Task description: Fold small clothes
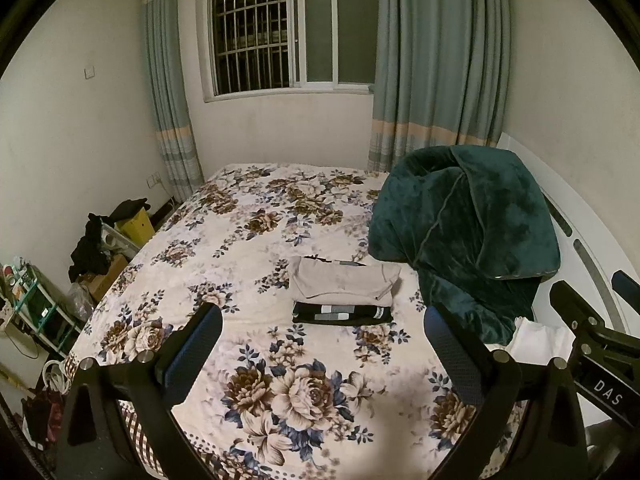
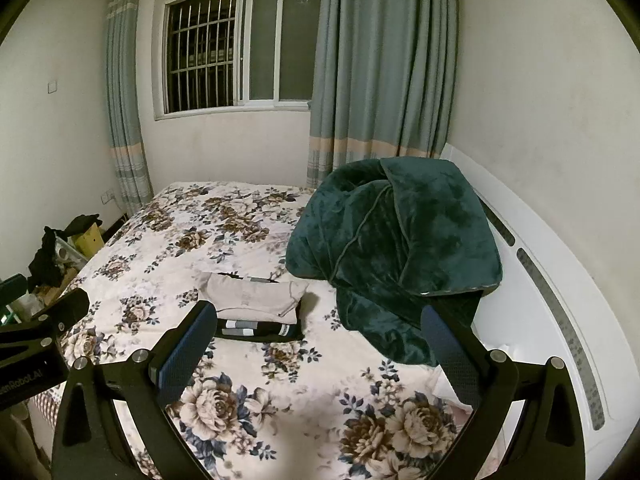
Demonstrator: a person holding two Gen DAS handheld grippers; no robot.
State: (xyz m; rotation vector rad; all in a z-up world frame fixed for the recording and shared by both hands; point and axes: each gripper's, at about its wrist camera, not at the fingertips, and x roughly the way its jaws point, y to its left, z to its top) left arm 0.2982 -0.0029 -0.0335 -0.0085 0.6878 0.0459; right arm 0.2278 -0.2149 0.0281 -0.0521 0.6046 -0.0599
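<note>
A folded beige garment [image 1: 344, 284] lies on top of a folded black garment with grey and white patches [image 1: 342, 314] in the middle of the flowered bed [image 1: 224, 248]. The same stack shows in the right wrist view, beige [image 2: 254, 298] over black [image 2: 260, 330]. My left gripper [image 1: 324, 344] is open and empty, held above the bed in front of the stack. My right gripper [image 2: 318, 344] is open and empty, with its left finger [image 2: 188, 352] near the stack. The right gripper's body [image 1: 600, 344] shows at the right edge of the left wrist view.
A dark green plush blanket [image 1: 464, 232] is heaped on the right of the bed against the white headboard [image 2: 540, 280]. A white cloth [image 1: 540, 340] lies below it. Boxes, dark clothes and a shelf [image 1: 104, 248] crowd the floor on the left. A window [image 1: 288, 28] and curtains are behind.
</note>
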